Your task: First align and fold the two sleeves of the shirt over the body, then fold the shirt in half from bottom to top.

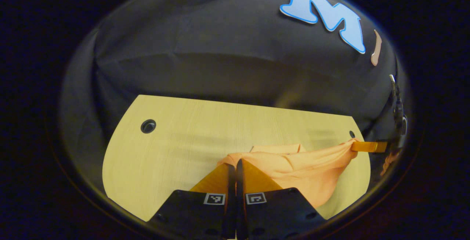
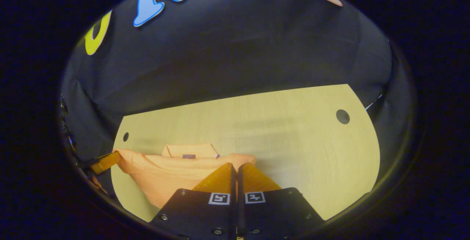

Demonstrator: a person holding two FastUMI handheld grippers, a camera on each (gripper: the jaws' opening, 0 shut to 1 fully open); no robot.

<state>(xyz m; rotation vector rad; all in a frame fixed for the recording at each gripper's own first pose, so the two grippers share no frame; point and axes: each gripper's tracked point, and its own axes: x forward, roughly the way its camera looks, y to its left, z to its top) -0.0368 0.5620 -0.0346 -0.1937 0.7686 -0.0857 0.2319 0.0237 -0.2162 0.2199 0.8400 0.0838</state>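
The left claw (image 1: 235, 164) is closed, pinching one edge of the shirt (image 1: 304, 170). The right claw (image 2: 235, 168) is closed as well, clamped on the opposite edge. The shirt hangs stretched between them, sagging in the middle just above the near part of the counter (image 1: 176, 148), its collar (image 2: 189, 150) showing behind the raised edge. In the left gripper view, the right claw appears at the far right, gripping the cloth.
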